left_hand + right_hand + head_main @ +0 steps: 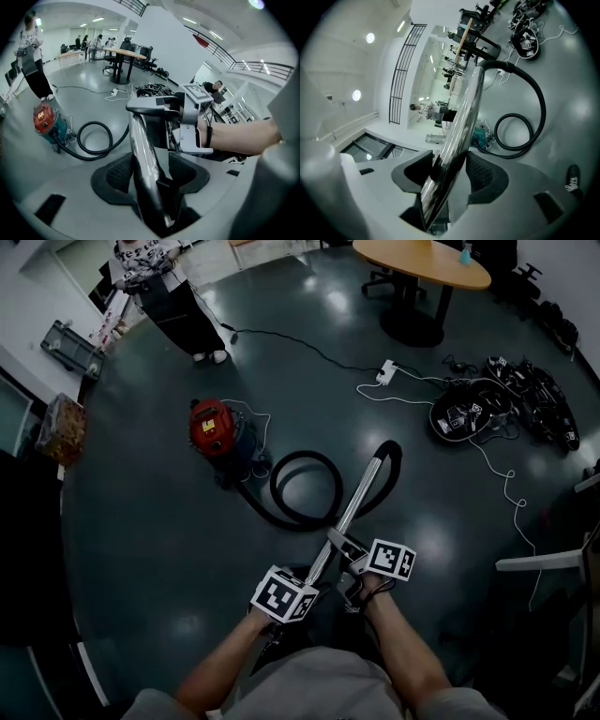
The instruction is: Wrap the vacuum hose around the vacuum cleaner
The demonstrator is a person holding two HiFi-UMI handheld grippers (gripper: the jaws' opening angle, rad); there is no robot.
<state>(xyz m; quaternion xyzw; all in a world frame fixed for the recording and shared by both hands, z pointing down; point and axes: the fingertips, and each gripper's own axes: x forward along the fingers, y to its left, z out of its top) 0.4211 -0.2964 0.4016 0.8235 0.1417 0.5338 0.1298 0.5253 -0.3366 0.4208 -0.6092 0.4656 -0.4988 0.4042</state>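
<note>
The red vacuum cleaner [214,427] stood on the floor, its black hose [277,488] lying in a loose loop just beside it, not wound round it. From that loop the metal wand [361,491] slanted away from the cleaner to both grippers. The right gripper [452,176] pinched the wand. The left gripper [152,174] stood spread, with the wand between its pads and apparently touching only one.
</note>
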